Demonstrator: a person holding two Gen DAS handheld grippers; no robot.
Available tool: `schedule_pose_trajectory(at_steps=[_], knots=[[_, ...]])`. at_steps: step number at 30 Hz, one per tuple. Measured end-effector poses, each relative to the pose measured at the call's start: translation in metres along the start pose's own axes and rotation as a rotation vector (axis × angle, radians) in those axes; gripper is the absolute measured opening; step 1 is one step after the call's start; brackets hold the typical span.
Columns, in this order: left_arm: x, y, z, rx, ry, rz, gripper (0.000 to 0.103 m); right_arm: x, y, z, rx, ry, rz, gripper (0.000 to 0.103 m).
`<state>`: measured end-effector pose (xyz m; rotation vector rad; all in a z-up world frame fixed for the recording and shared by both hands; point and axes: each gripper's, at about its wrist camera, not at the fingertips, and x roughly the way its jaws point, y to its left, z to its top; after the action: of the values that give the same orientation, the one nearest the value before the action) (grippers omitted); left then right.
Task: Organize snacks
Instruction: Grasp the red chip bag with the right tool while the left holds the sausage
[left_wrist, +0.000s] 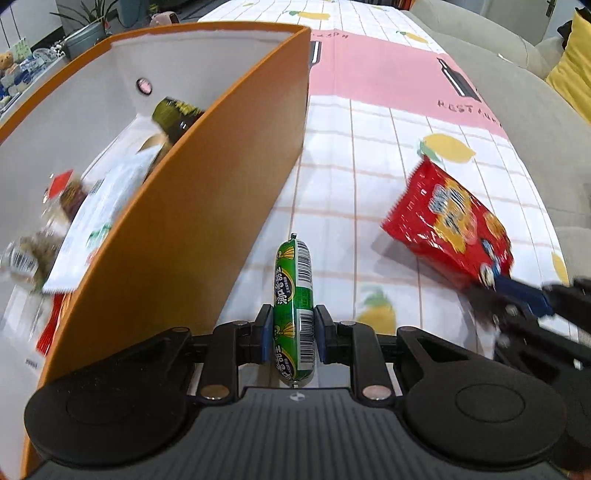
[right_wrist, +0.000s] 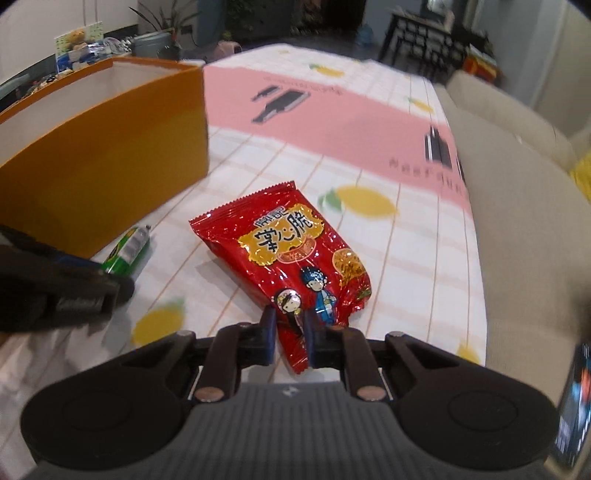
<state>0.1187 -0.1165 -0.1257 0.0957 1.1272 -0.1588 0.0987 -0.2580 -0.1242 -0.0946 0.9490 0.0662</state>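
My left gripper (left_wrist: 293, 332) is shut on a green sausage stick (left_wrist: 293, 295), held lengthwise just right of the orange box (left_wrist: 207, 206). The box holds several snack packets (left_wrist: 92, 206) and a dark green one (left_wrist: 175, 112). My right gripper (right_wrist: 290, 332) is shut on the near end of a red snack bag (right_wrist: 291, 254), which hangs above the tablecloth. The red bag (left_wrist: 448, 225) and right gripper (left_wrist: 517, 295) show in the left wrist view at right. The sausage (right_wrist: 127, 251) and left gripper (right_wrist: 85, 284) show in the right wrist view at left, beside the box (right_wrist: 103, 162).
The table carries a checked cloth with lemons and a pink panel (left_wrist: 388, 77). A beige sofa (right_wrist: 524, 206) runs along the table's right side, with a yellow cushion (left_wrist: 574, 70). Plants and clutter stand far back left (right_wrist: 81, 48).
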Motion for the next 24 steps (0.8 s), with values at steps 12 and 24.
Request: schedule_pose_trajectory(at_steps=[12, 24], knots=[[-0.021, 0.012, -0.033, 0.04, 0.049, -0.03, 0.025, -0.054, 0.023, -0.047, 0.151, 0.147, 0.025, 0.012], [-0.026, 0.015, -0.044, 0.071, 0.05, -0.065, 0.025, -0.087, 0.043, -0.054, 0.047, 0.04, 0.126, 0.045]])
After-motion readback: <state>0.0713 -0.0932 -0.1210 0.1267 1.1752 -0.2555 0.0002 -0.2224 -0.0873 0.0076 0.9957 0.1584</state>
